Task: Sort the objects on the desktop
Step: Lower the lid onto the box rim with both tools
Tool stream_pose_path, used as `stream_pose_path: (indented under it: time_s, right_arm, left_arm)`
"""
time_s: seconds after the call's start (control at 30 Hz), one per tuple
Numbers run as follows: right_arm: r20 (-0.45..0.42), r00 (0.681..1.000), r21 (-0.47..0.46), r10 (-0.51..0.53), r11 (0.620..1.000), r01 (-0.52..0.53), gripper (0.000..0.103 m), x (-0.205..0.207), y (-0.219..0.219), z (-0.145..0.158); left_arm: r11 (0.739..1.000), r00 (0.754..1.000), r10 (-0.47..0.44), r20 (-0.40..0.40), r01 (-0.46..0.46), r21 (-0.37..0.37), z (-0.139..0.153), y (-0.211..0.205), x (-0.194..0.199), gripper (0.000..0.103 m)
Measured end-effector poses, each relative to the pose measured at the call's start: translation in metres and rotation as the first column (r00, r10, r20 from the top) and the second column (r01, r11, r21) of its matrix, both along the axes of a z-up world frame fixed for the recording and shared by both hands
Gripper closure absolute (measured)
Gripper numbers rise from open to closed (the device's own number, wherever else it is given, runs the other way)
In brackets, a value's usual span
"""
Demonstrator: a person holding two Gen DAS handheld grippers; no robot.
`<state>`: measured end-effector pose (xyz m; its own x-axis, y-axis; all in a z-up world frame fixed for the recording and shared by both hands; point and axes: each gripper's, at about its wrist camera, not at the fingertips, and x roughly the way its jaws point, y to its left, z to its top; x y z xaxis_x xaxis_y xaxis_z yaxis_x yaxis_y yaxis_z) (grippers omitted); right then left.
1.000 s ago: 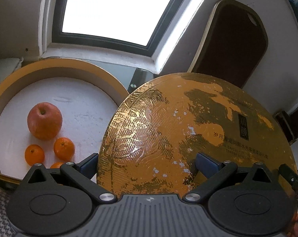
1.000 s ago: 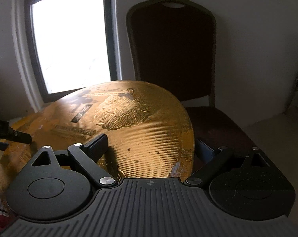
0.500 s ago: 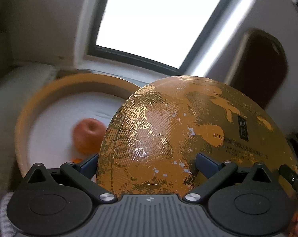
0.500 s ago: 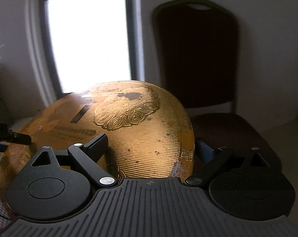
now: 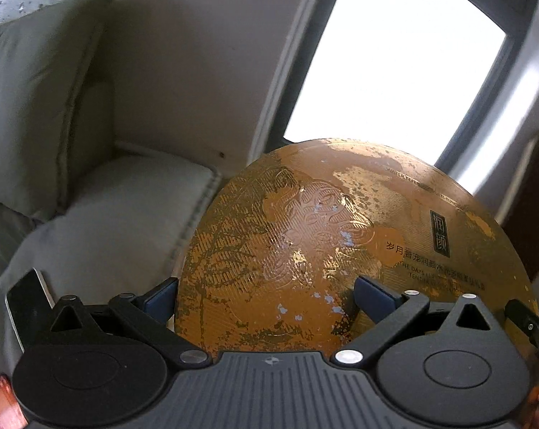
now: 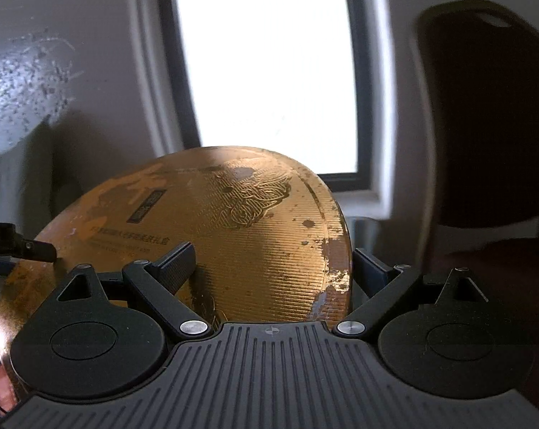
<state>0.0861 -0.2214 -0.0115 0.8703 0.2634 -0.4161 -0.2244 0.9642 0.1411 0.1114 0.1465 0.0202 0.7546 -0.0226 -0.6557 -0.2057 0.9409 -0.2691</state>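
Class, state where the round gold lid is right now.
In both wrist views the round gold lid is held off the table between the left gripper and right gripper, before the window.

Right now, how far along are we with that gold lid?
Done: the gold lid is picked up. In hand: the left gripper and the right gripper each clamp its rim at different spots, holding it tilted in front of a sofa cushion. Left: setting it down and letting go. No box or landing spot is in view, so I cannot tell how close that is.
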Motion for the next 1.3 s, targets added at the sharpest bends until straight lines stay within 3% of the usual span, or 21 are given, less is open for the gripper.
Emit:
stream_pose_path:
  time_s: [0.2, 0.37, 0.8, 1.3]
  right_arm:
    - [0.013, 0.999, 0.030, 0.051, 0.998, -0.052, 0.009, 0.044, 0.018, -0.020]
    - [-0.026, 0.997, 0.057, 0.070, 0.996, -0.069, 0.009, 0.075, 0.027, -0.037]
    - [-0.095, 0.994, 0.038, 0.059, 0.998, -0.055, 0.009, 0.090, 0.031, -0.065]
    - [-0.148, 0.987, 0.052, 0.066, 0.997, -0.058, 0.009, 0.103, 0.028, -0.080]
  left_arm:
    - [0.998, 0.999, 0.046, 0.018, -0.046, 0.037, -0.008, 0.012, 0.022, 0.003]
    - [0.996, 0.998, 0.070, 0.002, -0.070, 0.054, -0.017, 0.012, 0.029, 0.003]
    - [0.997, 0.997, 0.068, -0.040, -0.066, 0.047, -0.042, 0.004, 0.039, 0.003]
    - [0.996, 0.996, 0.066, -0.056, -0.062, 0.069, -0.043, -0.009, 0.042, 0.003]
